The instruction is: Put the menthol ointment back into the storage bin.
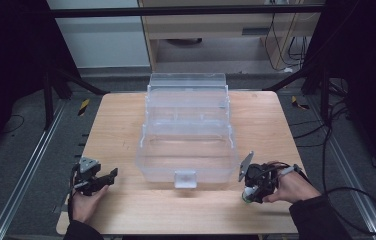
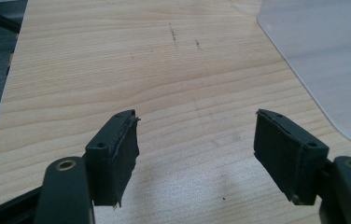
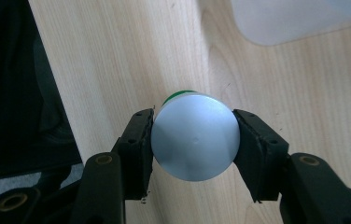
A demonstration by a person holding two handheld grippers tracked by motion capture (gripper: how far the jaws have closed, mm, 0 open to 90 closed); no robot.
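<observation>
The right gripper (image 3: 194, 142) is clamped on a small white-capped bottle (image 3: 193, 136), held low over the wooden table (image 1: 126, 120) near its front edge. The cap is judged smooth, rigid and light; a grip across its round sides suits. The left gripper (image 2: 197, 154) is spread, empty. A clear plastic box (image 1: 188, 135) stands between.

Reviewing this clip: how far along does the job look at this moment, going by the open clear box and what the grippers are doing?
Done: the clear plastic box stands open on the table. I can make out nothing inside it.
In hand: the right gripper is shut on a white-capped container with green at its far end, short of the box.
Left: probably placing it in the box. The left gripper is open and empty.
</observation>
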